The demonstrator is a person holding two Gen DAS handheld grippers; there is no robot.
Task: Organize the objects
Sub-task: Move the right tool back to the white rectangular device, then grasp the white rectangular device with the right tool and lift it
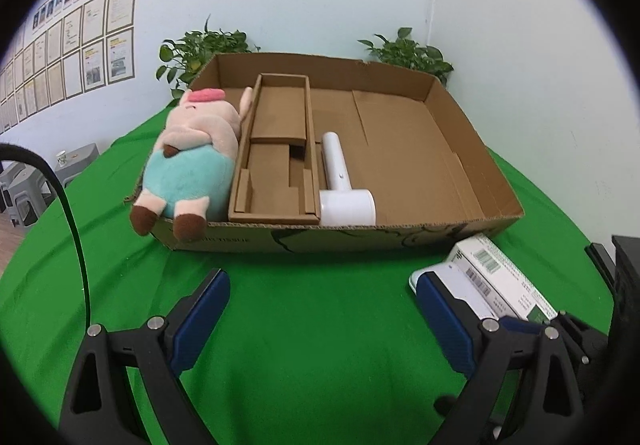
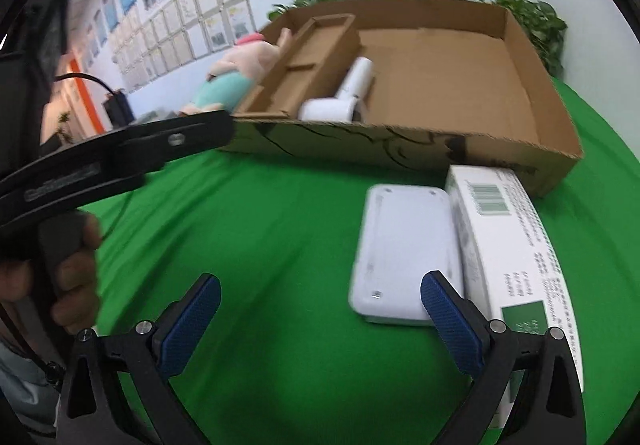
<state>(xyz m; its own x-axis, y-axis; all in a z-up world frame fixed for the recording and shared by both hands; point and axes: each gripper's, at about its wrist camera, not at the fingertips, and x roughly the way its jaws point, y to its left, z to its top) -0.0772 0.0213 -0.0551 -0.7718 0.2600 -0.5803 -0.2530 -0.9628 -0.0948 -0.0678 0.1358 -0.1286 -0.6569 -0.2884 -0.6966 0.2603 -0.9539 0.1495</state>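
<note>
Left wrist: cardboard tray (image 1: 400, 237) front reads "TISSUE"; carton (image 1: 500, 273) barcoded

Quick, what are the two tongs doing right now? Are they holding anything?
Left tongs: open, holding nothing, only green cloth between them.
Right tongs: open, holding nothing, right next to the flat white case.

Cardboard box (image 1: 280, 241) front wall: I can make out "TISSUE" in faint print.
White carton (image 2: 504, 229): I see barcodes and small print, too fine to read.
Wall sheets (image 1: 96, 45): illegible to me.
</note>
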